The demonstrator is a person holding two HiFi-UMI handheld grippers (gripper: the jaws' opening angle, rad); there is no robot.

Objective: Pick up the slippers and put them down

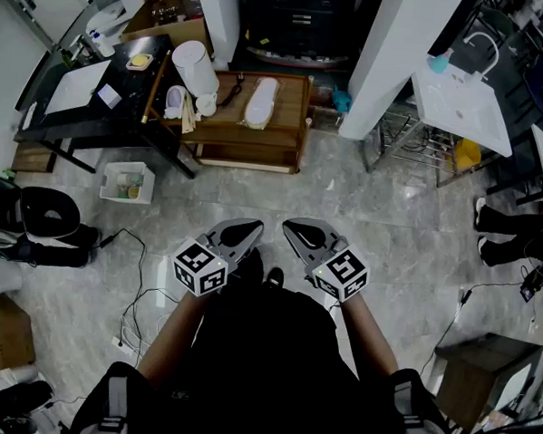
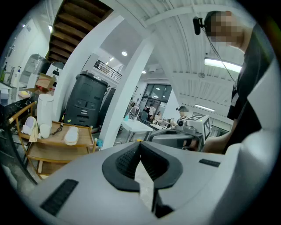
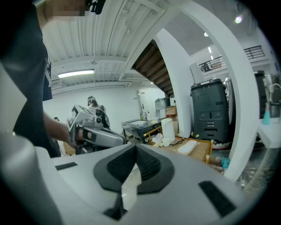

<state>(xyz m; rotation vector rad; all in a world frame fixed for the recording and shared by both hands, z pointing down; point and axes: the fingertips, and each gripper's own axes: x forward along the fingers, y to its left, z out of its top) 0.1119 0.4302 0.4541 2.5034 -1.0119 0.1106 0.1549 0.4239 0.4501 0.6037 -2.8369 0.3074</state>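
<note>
Nearest the head camera was your dark shirt (image 1: 264,365), filling the bottom centre of the frame. Just above it you held the left gripper (image 1: 251,227) and the right gripper (image 1: 293,225) side by side in the middle of the picture, tips angled toward each other but apart, over the grey marble floor (image 1: 388,254). Each gripper's own view showed its jaws clenched together, the ribbed black pads meeting with nothing between them.

A pale slipper (image 1: 261,102) lay flat on the wooden table (image 1: 290,122) in the upper centre of the head view, well apart from both grippers. In the left gripper view the same slipper sat at the lower left; in the right gripper view it was right of centre. A white cylinder (image 1: 193,67) stood at the table's left end, with smaller pale things beside it that you could not make out clearly.

A black desk (image 1: 86,120) was at the upper left, a small white bin (image 1: 128,181) on the floor below it, and a white pillar (image 1: 397,64) at the upper right. Loose cables (image 1: 140,295) trailed across the floor at the lower left.
</note>
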